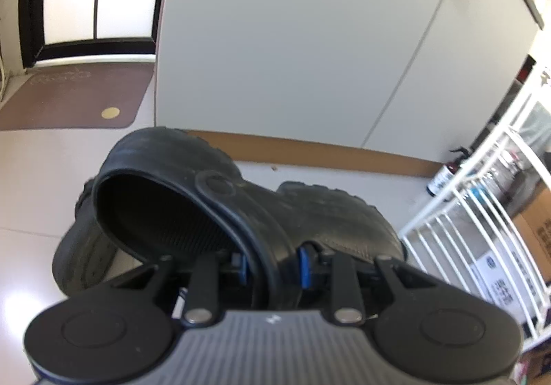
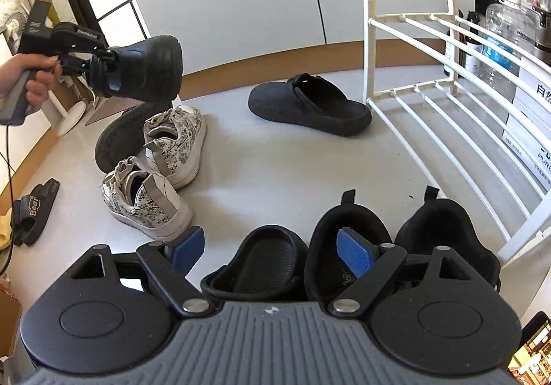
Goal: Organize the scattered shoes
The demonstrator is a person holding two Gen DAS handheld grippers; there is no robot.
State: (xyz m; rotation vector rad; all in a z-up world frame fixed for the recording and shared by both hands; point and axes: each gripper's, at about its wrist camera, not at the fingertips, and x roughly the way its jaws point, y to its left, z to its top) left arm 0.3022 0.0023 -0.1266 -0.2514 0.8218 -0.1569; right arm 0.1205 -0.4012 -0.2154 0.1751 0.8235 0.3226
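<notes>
Left wrist view: the left tongs (image 1: 272, 267) are clamped narrow on the rim of a black clog (image 1: 179, 199), the blue pads pinching the collar wall by the strap rivet. The clog hangs clear of the floor (image 1: 31, 178), its opening turned toward 9 o'clock and its long axis running up and away toward 11 o'clock. A second black shoe (image 1: 330, 216) shows behind it toward 2 o'clock; whether they touch I cannot tell. The white rack (image 1: 475, 199) stands at 3 o'clock.

Right wrist view: the right tongs (image 2: 273, 247) stand wide with nothing between the pads, hovering over a row of three dark shoes. A black slipper (image 2: 261, 261) lies right between the open pads, heel nearest; the left sneaker of a black pair (image 2: 344, 240) sits at 1 o'clock and its mate (image 2: 444, 236) at 2 o'clock, all with long axes toward 12 o'clock. The lone black clog on the floor (image 2: 310, 105) lies at 12 o'clock, well apart, its long axis crosswise, toe toward 9 o'clock. The carried clog (image 2: 148, 68) is at 10 o'clock in the person's hand (image 2: 24, 74), above two patterned sneakers (image 2: 175, 143). A slide sandal (image 2: 34, 209) lies at 9 o'clock.

My reading: the row's free end is by the slipper, on the carrying hand's side, so that hand is better placed to set the clog down there.
</notes>
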